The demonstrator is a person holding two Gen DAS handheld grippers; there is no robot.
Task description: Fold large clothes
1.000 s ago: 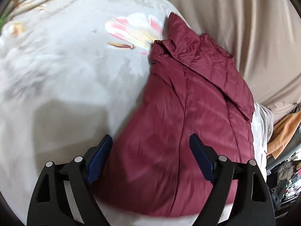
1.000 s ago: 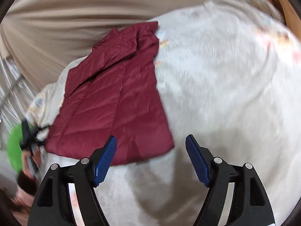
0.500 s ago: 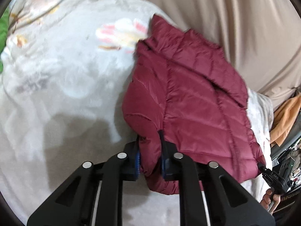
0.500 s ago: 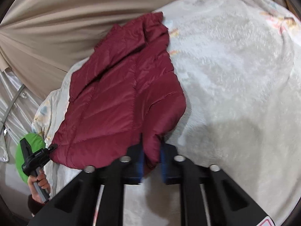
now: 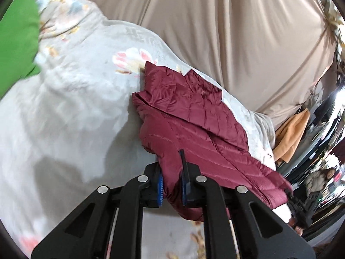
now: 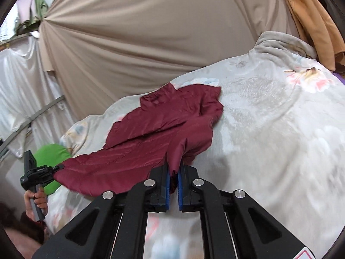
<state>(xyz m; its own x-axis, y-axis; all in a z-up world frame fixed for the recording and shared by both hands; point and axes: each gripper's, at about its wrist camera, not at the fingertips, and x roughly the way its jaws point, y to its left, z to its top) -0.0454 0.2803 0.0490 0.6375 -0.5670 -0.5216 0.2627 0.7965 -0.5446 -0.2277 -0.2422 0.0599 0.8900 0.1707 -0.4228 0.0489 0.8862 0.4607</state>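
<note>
A maroon quilted jacket [image 5: 204,129] lies on a pale floral blanket [image 5: 75,108], its near hem lifted off the bed. My left gripper [image 5: 171,172] is shut on one corner of that hem, with fabric bunched between its blue pads. At the other hem corner my right gripper [image 6: 173,172] is shut on a pinched fold of the jacket [image 6: 151,129]. The left gripper [image 6: 43,170] also shows in the right wrist view, held by a hand [image 6: 35,198], with the jacket edge stretched to it. The right gripper [image 5: 301,211] shows low right in the left wrist view.
A beige curtain [image 5: 215,21] hangs behind the bed. Orange cloth [image 5: 291,133] hangs past the blanket's far edge. Something green [image 6: 49,153] lies beside the bed near the left hand. White drapes [image 6: 19,86] hang at the left of the right wrist view.
Both grippers went from open over the hem to shut on its two corners. They then rose and pulled back, lifting the near hem off the blanket.
</note>
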